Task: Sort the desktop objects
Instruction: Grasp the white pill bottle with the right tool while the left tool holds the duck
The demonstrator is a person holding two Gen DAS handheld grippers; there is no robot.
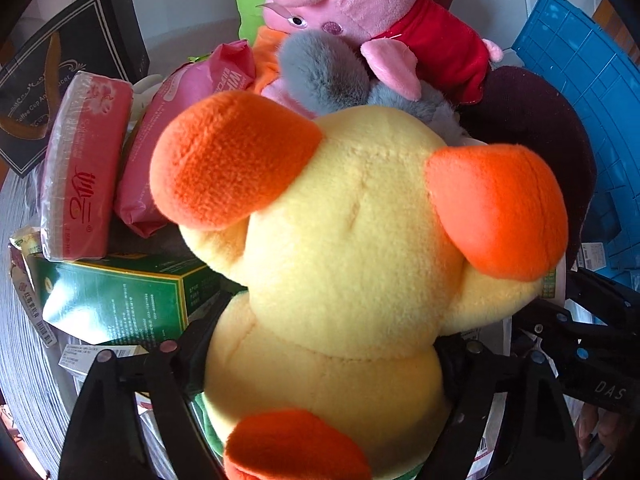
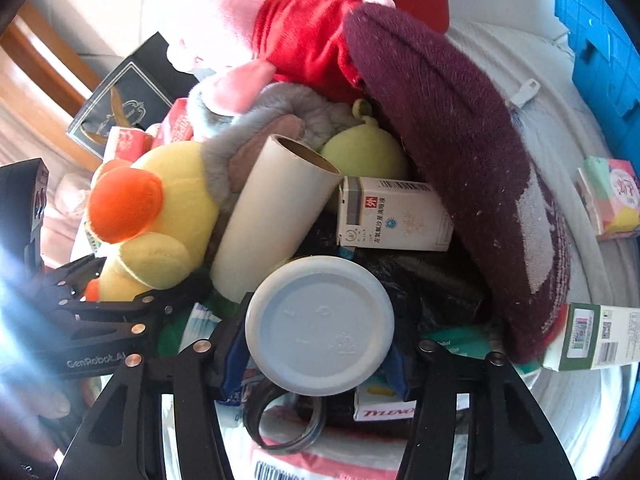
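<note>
Here, the left gripper (image 1: 320,364) had its jaws set wide around the yellow duck plush (image 1: 344,248), the black fingers pressing its soft sides, atop the heap on the desk. The right gripper (image 2: 316,354) had its jaws closed on a grey round lid (image 2: 320,326), just beside a cardboard tube (image 2: 272,216) and a white medicine box (image 2: 394,214).

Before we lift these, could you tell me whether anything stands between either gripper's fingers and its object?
Nothing visible does: the left gripper straddles the yellow duck plush, and the right gripper straddles the white round lid.
</note>
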